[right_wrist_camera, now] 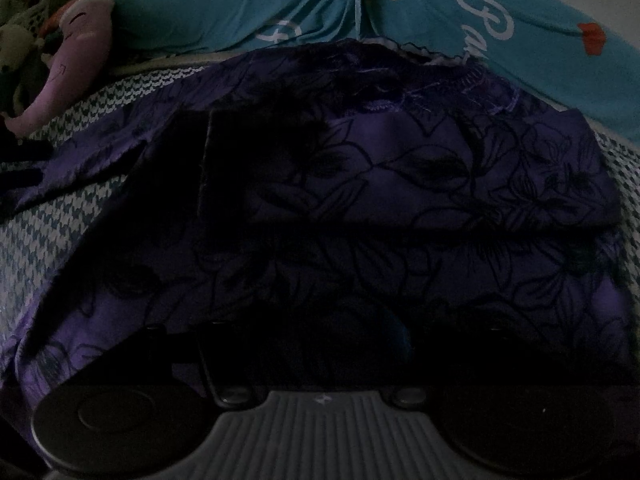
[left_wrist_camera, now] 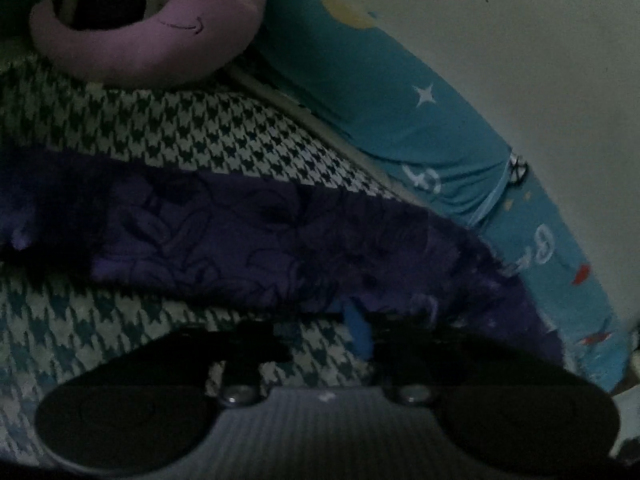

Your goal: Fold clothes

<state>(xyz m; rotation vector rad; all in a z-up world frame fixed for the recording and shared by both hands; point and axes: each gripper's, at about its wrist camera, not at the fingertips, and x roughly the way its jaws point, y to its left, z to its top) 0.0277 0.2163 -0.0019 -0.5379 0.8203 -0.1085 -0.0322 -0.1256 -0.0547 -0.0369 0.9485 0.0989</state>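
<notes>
A purple garment with dark flower outlines point(right_wrist_camera: 420, 184) lies spread on a houndstooth blanket point(right_wrist_camera: 48, 232), its upper part folded over into a flat panel. In the left wrist view the same garment point(left_wrist_camera: 248, 232) crosses the picture as a band ahead of my left gripper point(left_wrist_camera: 328, 332). That gripper's dark fingers stand apart over the blanket point(left_wrist_camera: 180, 128), with only blanket showing between them and a blue pad on the right finger. My right gripper point(right_wrist_camera: 304, 340) hovers low over the garment's near edge. Its fingers are lost in shadow, so I cannot see whether cloth is pinched.
A teal sheet or pillow with white stars and lettering point(right_wrist_camera: 440, 20) point(left_wrist_camera: 360, 80) runs along the far side. A pink crescent-moon plush point(left_wrist_camera: 152, 40) point(right_wrist_camera: 76, 64) rests at the far left. A pale wall point(left_wrist_camera: 520, 40) rises behind. The light is very dim.
</notes>
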